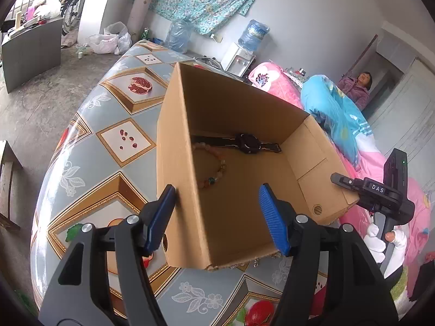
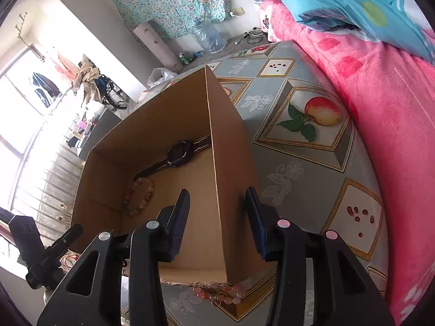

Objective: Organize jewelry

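An open cardboard box stands on the patterned table. Inside it lie a black watch and a bead bracelet. My left gripper is open and straddles the box's left wall, one blue pad outside and one inside. In the right wrist view the same box, watch and bracelet show. My right gripper is open astride the box's right wall. Neither gripper holds anything. A second bead bracelet lies on the table, partly under the box's near edge.
The tablecloth with fruit pictures covers the table. A bed with a pink blanket and a blue quilt runs along the right. A person sits by the far wall. A water dispenser stands behind the table.
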